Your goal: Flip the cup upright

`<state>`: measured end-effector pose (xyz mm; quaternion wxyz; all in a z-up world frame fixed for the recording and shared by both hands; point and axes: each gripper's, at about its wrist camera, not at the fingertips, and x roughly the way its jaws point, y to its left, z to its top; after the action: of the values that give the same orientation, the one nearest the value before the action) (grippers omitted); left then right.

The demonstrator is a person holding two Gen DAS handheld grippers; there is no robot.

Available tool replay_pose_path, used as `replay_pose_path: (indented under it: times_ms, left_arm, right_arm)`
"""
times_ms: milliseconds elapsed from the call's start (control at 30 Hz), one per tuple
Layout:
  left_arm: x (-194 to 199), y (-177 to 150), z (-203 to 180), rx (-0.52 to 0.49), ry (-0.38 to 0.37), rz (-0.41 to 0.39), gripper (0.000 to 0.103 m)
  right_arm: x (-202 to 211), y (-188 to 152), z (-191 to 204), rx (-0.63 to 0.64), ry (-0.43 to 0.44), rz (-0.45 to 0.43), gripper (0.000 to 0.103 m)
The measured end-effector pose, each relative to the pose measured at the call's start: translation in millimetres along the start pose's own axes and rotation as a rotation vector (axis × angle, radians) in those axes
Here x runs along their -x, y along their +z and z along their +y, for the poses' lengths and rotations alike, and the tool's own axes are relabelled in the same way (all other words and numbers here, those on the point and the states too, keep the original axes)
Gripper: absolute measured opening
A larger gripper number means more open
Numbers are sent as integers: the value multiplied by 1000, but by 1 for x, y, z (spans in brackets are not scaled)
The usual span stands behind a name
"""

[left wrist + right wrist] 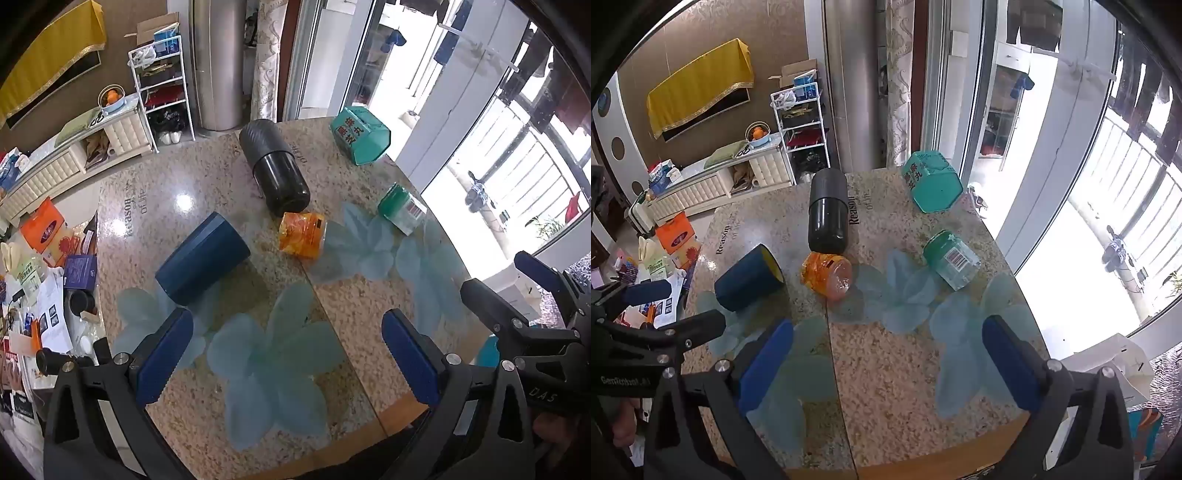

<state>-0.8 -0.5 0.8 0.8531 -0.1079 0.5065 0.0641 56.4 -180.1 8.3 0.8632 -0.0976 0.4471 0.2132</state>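
Observation:
A dark blue cup (201, 258) lies on its side on the speckled table (351, 302), left of centre. In the right wrist view the blue cup (748, 278) shows its yellow inside, with the mouth facing right. My left gripper (288, 347) is open and empty, just short of the cup, with its left fingertip (173, 332) close to the cup's base. My right gripper (886, 354) is open and empty over the table's near middle. The right gripper's fingers (487, 295) also show at the right edge of the left wrist view.
Also lying on the table: a black cylinder (273, 170), an orange jar (303, 234), a clear jar with a green lid (400, 208) and a teal box (360, 134). Clutter covers a low surface at left (44, 266). A glass door stands at right.

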Motion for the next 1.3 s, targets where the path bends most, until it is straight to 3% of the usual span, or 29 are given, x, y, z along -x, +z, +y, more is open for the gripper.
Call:
replay_pose_path:
  times_ms: [1300]
  left_arm:
    - [9,1,-5,-24,5,3,103]
  right_arm:
    - [6,-4,-1,-22,13,-2,103]
